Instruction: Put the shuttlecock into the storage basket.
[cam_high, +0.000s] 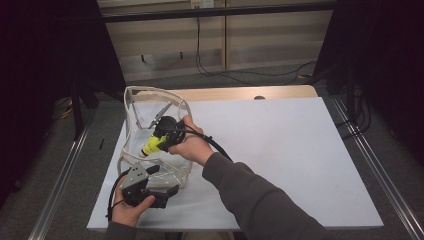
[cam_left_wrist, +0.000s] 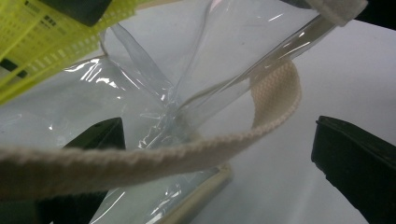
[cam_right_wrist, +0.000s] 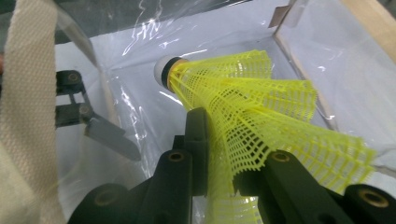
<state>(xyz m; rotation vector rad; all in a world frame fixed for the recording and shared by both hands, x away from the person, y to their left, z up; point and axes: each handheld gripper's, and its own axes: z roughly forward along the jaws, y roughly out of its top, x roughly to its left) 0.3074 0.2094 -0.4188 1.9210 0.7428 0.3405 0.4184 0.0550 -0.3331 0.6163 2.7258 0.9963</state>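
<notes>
A clear plastic bag (cam_high: 131, 107) with cream webbing trim stands open on the left of the white table top (cam_high: 300, 150). My right gripper (cam_high: 159, 140) reaches down into it, shut on the skirt of a yellow mesh shuttlecock (cam_high: 150, 146). In the right gripper view the skirt (cam_right_wrist: 252, 102) is squeezed between the jaws of that gripper (cam_right_wrist: 233, 140), its white cork tip pointing at the bag's floor. My left gripper (cam_high: 162, 181) rests at the bag's near edge. Its jaws (cam_left_wrist: 219, 135) stand wide apart, with a cream strap (cam_left_wrist: 275, 93) and crumpled plastic (cam_left_wrist: 154, 65) between them.
The white top covers a wooden table whose far edge (cam_high: 225, 93) shows beyond the bag. Metal rails (cam_high: 375, 165) run along both sides below table level. Cables (cam_high: 225, 72) lie on the floor at the back. Dark curtains close off left and right.
</notes>
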